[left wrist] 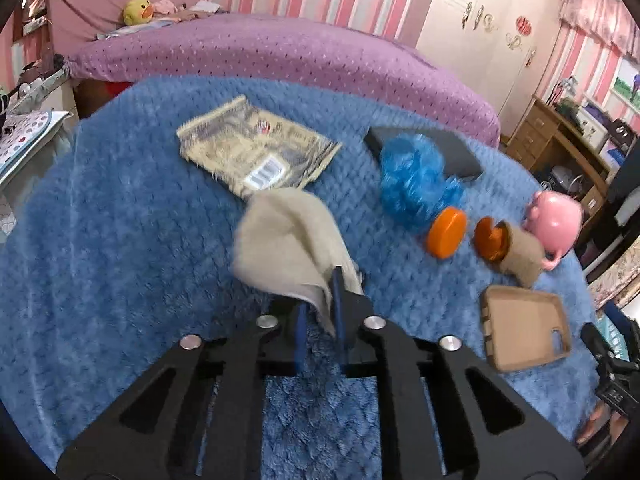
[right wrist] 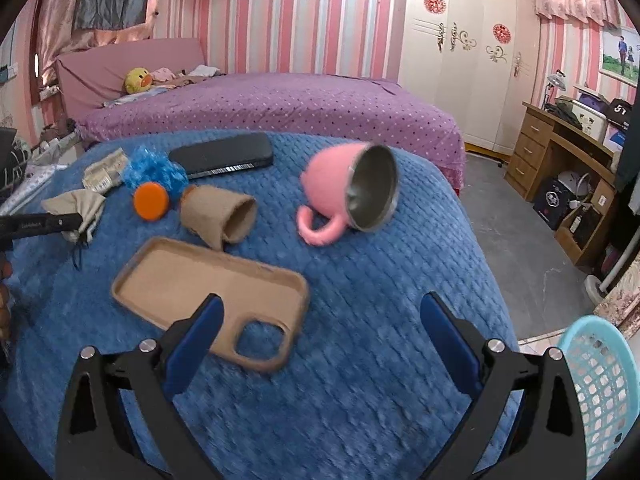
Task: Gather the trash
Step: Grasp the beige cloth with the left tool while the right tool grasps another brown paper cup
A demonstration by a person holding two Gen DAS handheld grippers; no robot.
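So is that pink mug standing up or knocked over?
Knocked over. The pink mug lies on its side on the blue blanket, its metal-lined mouth facing sideways, handle against the blanket. It looks empty.

A pink mug [right wrist: 344,196] lies on its side on a blue fleece blanket [right wrist: 360,360], steel interior facing the camera. Left of the mug rests a tan phone case [right wrist: 192,284], back down; beyond the mug, toward the bed, a black phone [right wrist: 224,156] lies flat. Behind the mug stretches a bed under a purple dotted cover [right wrist: 300,108], a yellow plush duck [right wrist: 138,80] at its head. Right of the mug stand a cream wardrobe [right wrist: 460,60] and a wooden desk [right wrist: 560,160].
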